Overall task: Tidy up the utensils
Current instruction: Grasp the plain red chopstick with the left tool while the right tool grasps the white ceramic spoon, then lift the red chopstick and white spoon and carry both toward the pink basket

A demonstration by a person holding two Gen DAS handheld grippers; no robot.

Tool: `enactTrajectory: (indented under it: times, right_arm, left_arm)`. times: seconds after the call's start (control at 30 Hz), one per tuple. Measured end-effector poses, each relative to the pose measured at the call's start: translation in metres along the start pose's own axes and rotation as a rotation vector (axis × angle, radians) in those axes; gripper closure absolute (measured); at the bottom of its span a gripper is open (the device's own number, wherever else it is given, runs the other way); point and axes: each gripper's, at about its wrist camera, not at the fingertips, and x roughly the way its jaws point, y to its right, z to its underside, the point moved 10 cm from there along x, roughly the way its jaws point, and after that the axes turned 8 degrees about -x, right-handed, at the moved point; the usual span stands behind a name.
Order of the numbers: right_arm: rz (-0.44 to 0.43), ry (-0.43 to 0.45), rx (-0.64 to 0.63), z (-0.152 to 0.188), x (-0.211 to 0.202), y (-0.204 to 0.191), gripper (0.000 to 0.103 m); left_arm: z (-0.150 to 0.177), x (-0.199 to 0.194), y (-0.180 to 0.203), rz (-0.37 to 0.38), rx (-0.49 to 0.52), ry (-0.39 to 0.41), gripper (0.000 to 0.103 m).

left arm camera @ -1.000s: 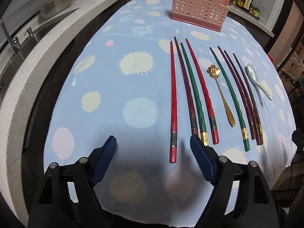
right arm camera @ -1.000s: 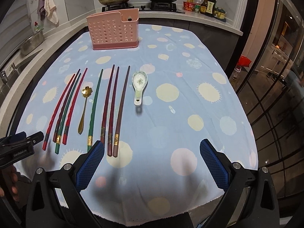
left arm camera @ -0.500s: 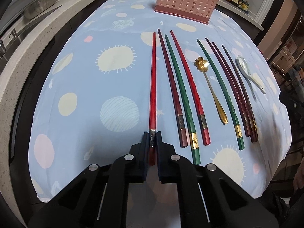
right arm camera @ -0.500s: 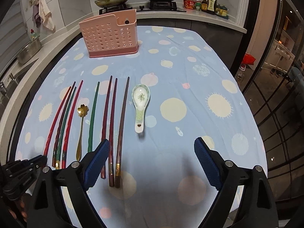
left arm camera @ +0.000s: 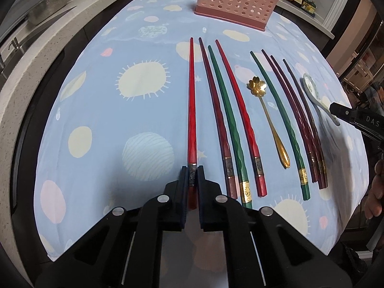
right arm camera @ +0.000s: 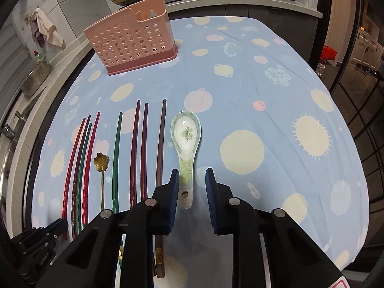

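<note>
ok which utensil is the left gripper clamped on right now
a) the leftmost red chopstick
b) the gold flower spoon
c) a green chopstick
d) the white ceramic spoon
a: the left gripper is shut on the thick end of the leftmost red chopstick, while the gold flower spoon and the green chopsticks lie untouched; the white ceramic spoon sits between the open fingers of the right gripper.
</note>
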Motion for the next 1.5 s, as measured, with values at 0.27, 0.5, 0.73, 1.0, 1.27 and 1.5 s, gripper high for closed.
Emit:
enactTrajectory:
  times: [0.27,0.5,0.73,1.0,1.27,1.5]
  right_arm:
    - [-0.014,-0.031,0.005,0.007,0.017,-0.001,0.09]
    - [-0.033,-0.037,0.005,0.014,0.024,-0.002,0.091]
    - [-0.042,-0.018,0.009,0.016,0.024,-0.001,0.092]
    - [-0.055,-0.015,0.009,0.021,0.013,-0.002,0.095]
    - [-0.038,0.037,0.006,0.019,-0.019,0.002,0.096]
    - [-0.044,0.1,0.011,0.001,-0.048,0.003,0.096]
  left_arm:
    - [-0.001,0.001,0.0,0.005,-0.005,-0.002,0.096]
    - [-0.001,0.001,0.0,0.005,-0.006,-0.002,0.096]
    - [-0.002,0.001,0.0,0.018,-0.015,0.011,0.096]
    - [0.0,-0.002,-0.001,0.051,-0.029,0.026,0.096]
    - [0.002,-0.02,-0.003,0.06,-0.034,0.061,0.096]
    - [-0.025,-0.06,-0.005,0.078,-0.052,0.154,0.096]
